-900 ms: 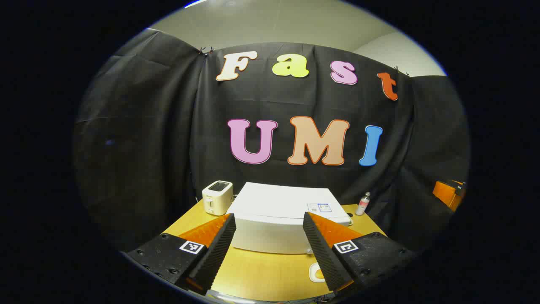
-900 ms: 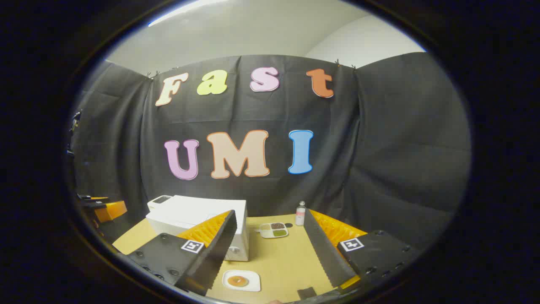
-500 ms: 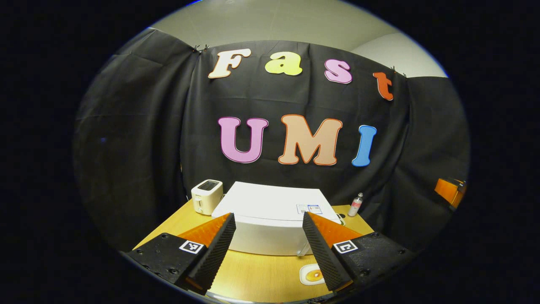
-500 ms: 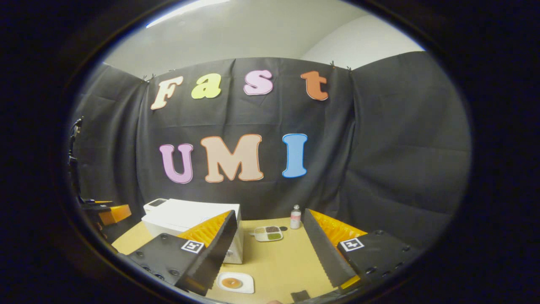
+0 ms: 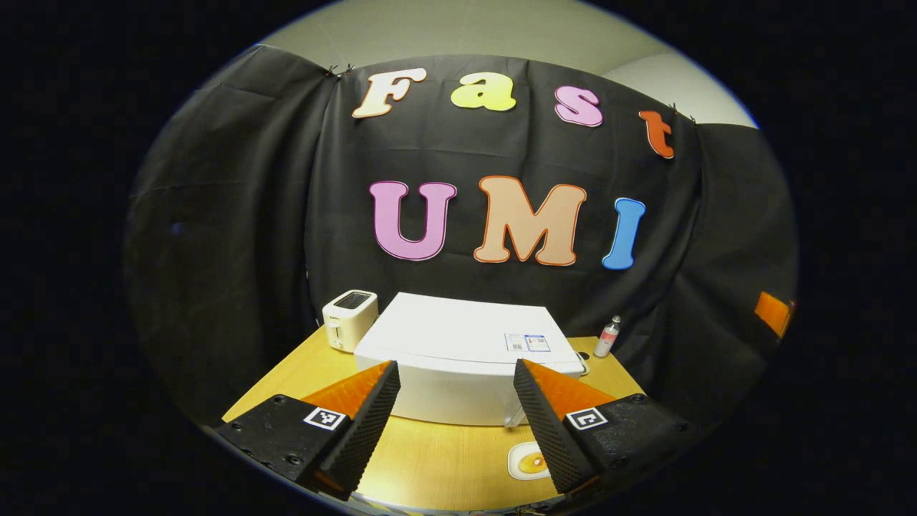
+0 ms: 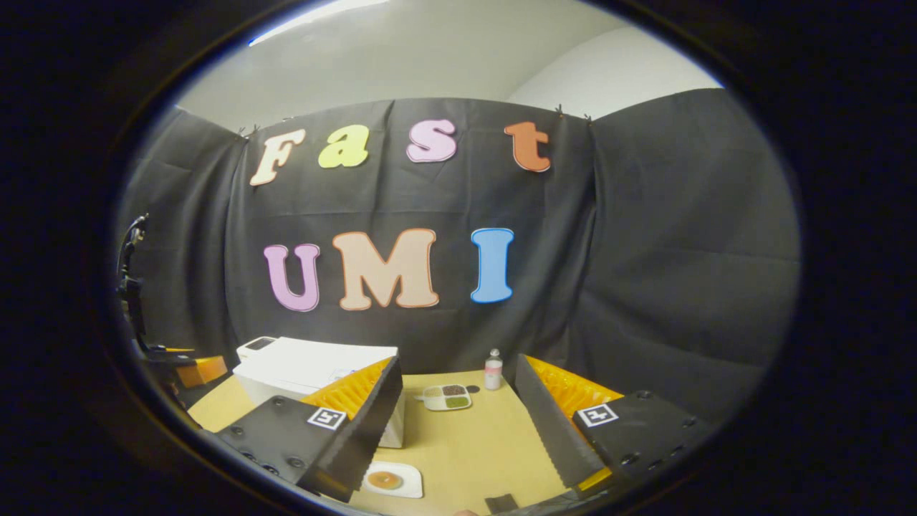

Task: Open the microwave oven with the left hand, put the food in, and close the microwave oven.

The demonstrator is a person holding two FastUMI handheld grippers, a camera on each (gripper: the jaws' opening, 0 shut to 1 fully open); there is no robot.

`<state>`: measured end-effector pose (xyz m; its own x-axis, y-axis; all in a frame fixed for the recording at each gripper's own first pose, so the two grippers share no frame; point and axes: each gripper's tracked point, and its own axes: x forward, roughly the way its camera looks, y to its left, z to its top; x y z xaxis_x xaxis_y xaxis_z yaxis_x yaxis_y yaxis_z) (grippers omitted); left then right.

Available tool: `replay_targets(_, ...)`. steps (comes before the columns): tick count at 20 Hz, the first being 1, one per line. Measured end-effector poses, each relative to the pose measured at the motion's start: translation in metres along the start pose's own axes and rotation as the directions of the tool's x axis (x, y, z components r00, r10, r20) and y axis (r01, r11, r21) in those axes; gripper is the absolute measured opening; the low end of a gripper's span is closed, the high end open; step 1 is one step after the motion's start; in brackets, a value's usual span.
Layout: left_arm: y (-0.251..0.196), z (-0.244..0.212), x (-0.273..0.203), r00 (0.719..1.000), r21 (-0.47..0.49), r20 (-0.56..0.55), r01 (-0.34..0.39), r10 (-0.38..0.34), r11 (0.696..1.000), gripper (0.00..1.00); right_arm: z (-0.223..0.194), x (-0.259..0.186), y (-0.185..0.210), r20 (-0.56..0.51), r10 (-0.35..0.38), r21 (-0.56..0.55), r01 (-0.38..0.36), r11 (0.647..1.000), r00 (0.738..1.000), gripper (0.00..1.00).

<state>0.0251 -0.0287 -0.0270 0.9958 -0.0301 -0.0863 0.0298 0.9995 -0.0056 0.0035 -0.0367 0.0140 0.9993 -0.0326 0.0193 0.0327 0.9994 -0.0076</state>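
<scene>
Microwave oven (image 5: 458, 358), one white box with its door shut, sits mid-surface (image 5: 444, 466) beyond the left gripper (image 5: 453, 423), whose jaws stand open and empty. Nearest lies one white plate of food (image 6: 390, 480), before the right gripper (image 6: 451, 430), jaws likewise open. Farther back: one toaster (image 5: 349, 319), one divided dish (image 6: 445, 396), one small bottle (image 6: 493, 370).
</scene>
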Motion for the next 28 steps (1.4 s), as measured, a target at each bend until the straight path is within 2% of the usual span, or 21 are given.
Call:
replay_targets(5, -0.006, -0.017, -0.003, 1.0, 0.008, -0.017, 0.019, -0.018, 1.0, 0.95, -0.018, -0.003, 0.0, -0.022, -0.001, -0.012, 0.0, 1.0, 1.0, 0.96)
replay_targets(7, -0.005, -0.029, -0.004, 0.999, 0.014, -0.035, 0.013, -0.012, 1.0, 0.96, -0.032, -0.002, 0.004, -0.054, 0.016, -0.004, -0.017, 1.0, 0.998, 1.0)
replay_targets(9, -0.005, -0.042, -0.005, 0.998, 0.013, -0.055, 0.013, -0.012, 1.0, 0.96, -0.045, -0.001, 0.008, -0.078, 0.036, 0.003, -0.036, 0.999, 0.996, 0.96)
replay_targets(14, -0.007, -0.089, 0.008, 0.99, 0.008, -0.138, 0.008, -0.007, 1.0, 0.96, -0.064, 0.005, 0.009, -0.12, 0.061, 0.021, -0.059, 0.998, 0.991, 0.97)
replay_targets(17, -0.022, -0.114, 0.022, 0.983, -0.009, -0.176, 0.045, -0.046, 0.999, 0.96, -0.069, 0.006, 0.003, -0.124, 0.048, 0.028, -0.045, 0.999, 0.991, 0.97)
replay_targets(22, -0.045, -0.148, 0.05, 0.971, 0.026, -0.215, 0.109, -0.101, 0.994, 0.96, -0.083, 0.01, -0.001, -0.158, 0.03, 0.072, -0.019, 0.997, 0.987, 0.96)
replay_targets(25, -0.063, -0.169, 0.069, 0.955, 0.023, -0.253, 0.166, -0.155, 0.986, 0.96, -0.089, 0.011, -0.001, -0.173, 0.025, 0.093, -0.009, 0.996, 0.985, 0.95)
replay_targets(28, -0.07, -0.19, 0.087, 0.938, 0.027, -0.302, 0.186, -0.169, 0.982, 0.95, -0.089, 0.014, -0.007, -0.173, 0.004, 0.097, 0.013, 0.995, 0.985, 0.93)
